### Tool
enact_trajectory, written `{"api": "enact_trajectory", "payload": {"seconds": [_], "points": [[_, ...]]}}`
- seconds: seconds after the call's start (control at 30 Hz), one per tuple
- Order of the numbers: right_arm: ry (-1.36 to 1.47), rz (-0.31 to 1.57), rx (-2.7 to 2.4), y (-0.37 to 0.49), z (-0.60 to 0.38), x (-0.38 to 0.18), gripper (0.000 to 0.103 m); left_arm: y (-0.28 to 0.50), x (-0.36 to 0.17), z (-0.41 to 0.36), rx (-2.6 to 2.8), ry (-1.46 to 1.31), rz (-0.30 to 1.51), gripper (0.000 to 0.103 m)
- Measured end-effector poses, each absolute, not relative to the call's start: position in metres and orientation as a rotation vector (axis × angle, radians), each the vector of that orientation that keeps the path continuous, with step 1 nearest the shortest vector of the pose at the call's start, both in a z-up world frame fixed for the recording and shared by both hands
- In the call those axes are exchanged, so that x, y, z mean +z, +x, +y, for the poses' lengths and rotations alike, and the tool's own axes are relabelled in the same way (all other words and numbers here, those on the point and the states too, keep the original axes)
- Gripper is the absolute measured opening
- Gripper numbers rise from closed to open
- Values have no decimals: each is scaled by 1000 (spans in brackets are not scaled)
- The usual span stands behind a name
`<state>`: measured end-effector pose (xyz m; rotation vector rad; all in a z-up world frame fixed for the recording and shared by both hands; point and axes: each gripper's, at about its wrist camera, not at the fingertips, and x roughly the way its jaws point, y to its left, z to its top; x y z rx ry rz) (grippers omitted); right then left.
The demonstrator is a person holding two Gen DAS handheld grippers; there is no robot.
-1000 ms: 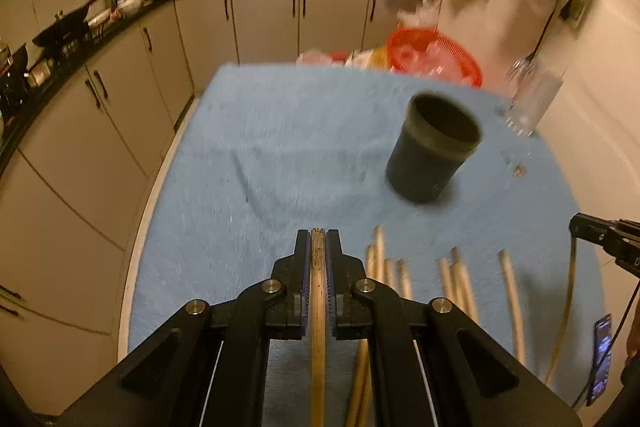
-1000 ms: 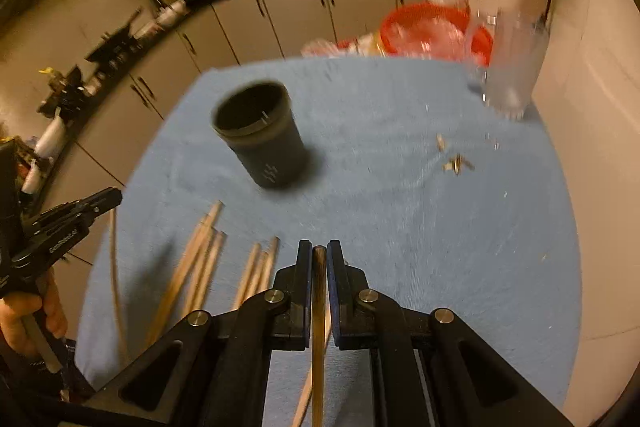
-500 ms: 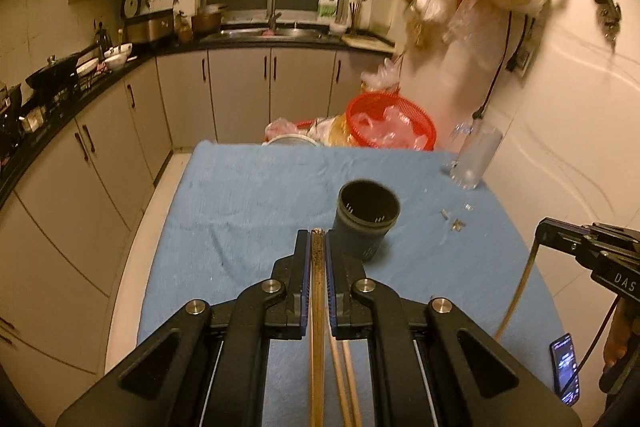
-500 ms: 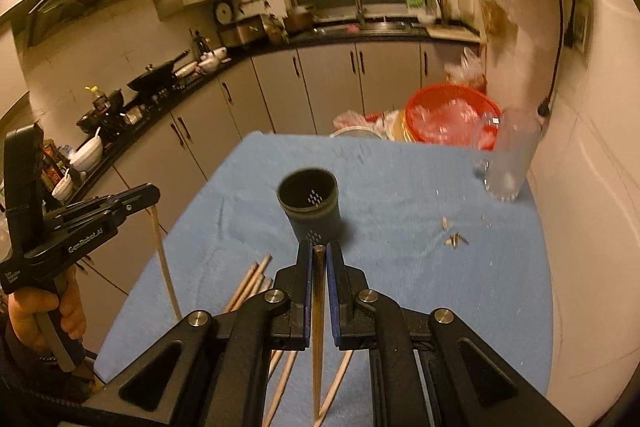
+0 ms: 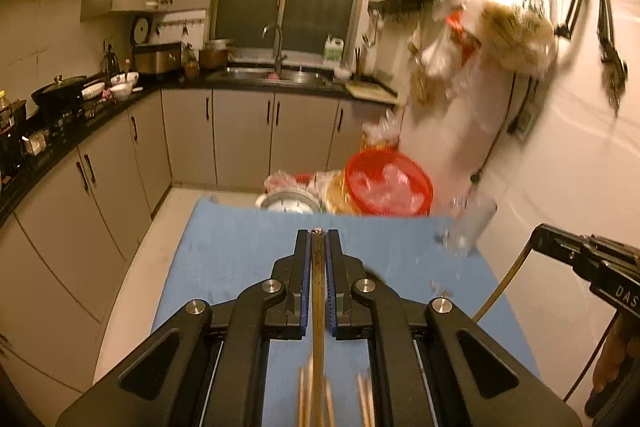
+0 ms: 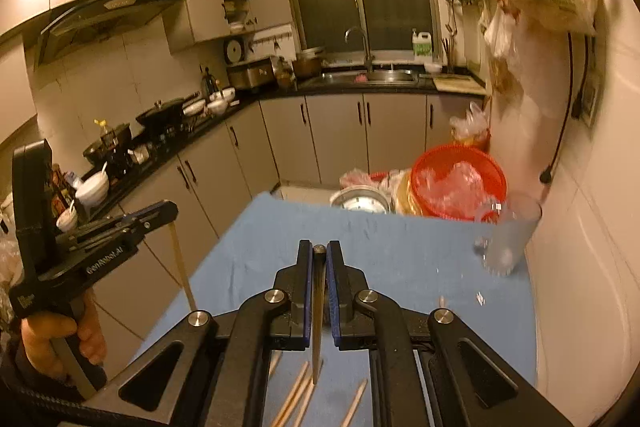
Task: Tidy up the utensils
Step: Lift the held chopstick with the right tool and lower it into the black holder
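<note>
One slender wooden chopstick point(image 5: 318, 291) is clamped in each gripper's jaws above the blue-clothed worktop point(image 5: 240, 251); a holder, unseen, must be found toward twelve o'clock.

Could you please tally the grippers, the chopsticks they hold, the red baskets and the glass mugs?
Grippers: 2 (left gripper, right gripper)
Held chopsticks: 2 (left chopstick, right chopstick)
Red basket: 1
Glass mug: 1
Total: 6
</note>
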<state>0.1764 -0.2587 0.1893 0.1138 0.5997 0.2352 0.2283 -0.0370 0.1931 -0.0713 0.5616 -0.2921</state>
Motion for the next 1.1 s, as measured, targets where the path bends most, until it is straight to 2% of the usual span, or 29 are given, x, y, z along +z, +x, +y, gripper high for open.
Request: {"api": "enact_trajectory", "payload": {"seconds": [0.23, 0.43, 0.67, 1.1], "points": [[129, 501, 206, 197, -259, 224, 7, 256, 220, -48, -279, -141, 441, 7], [164, 440, 198, 222, -259, 235, 7, 282, 222, -47, -267, -264, 335, 6], [164, 450, 205, 253, -255, 208, 7, 309, 199, -54, -261, -309, 293, 6], [189, 573, 207, 282, -272, 144, 7, 336, 128, -62, -259, -303, 423, 7]]}}
